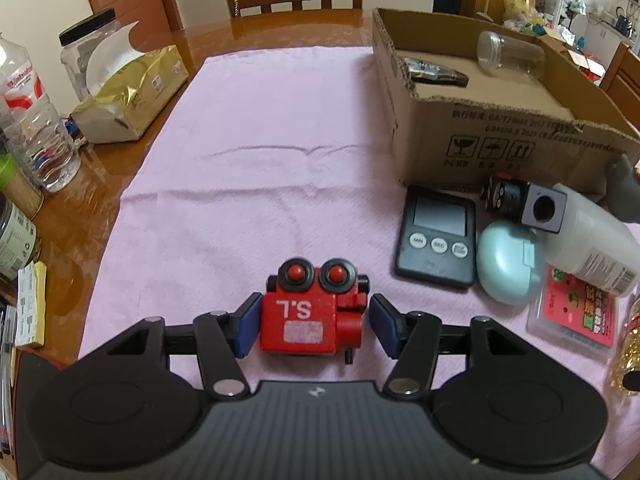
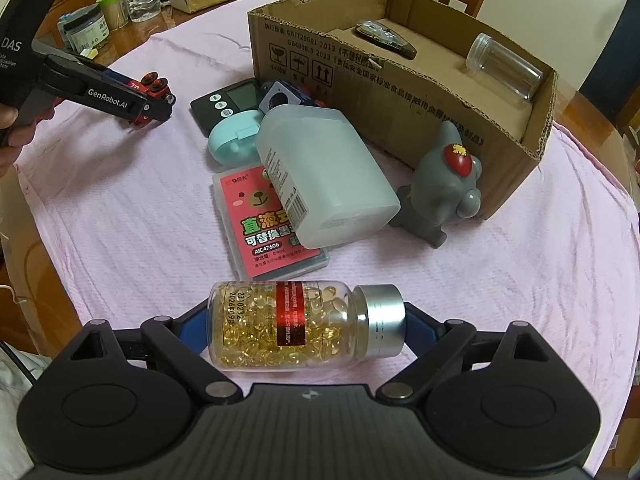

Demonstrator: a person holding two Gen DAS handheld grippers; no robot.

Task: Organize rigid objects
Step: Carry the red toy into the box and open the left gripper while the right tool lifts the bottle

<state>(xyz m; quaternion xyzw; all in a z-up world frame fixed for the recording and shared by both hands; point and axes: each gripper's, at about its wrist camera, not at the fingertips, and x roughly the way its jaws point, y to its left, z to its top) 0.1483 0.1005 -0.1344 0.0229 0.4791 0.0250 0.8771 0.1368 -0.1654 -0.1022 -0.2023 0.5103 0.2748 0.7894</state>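
While we are looking along the left gripper (image 1: pixel 312 326), its pads are flanking the red toy robot (image 1: pixel 310 312) on the pink cloth (image 1: pixel 248 184), right pad apart, left contact unclear; we should be squeezing squarely. In the right view, the right gripper (image 2: pixel 308 326) is pinching the capsule bottle (image 2: pixel 304 326) end to end near the cardboard box (image 2: pixel 400 92), so we are keeping it level.

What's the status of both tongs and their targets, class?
Left tongs astride red toy robot, right pad clear, no grip. Right tongs end to end on capsule bottle, contact unclear. Cardboard box open, path clear.

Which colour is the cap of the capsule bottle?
Silver; the bottle's cap shows best in the right wrist view.
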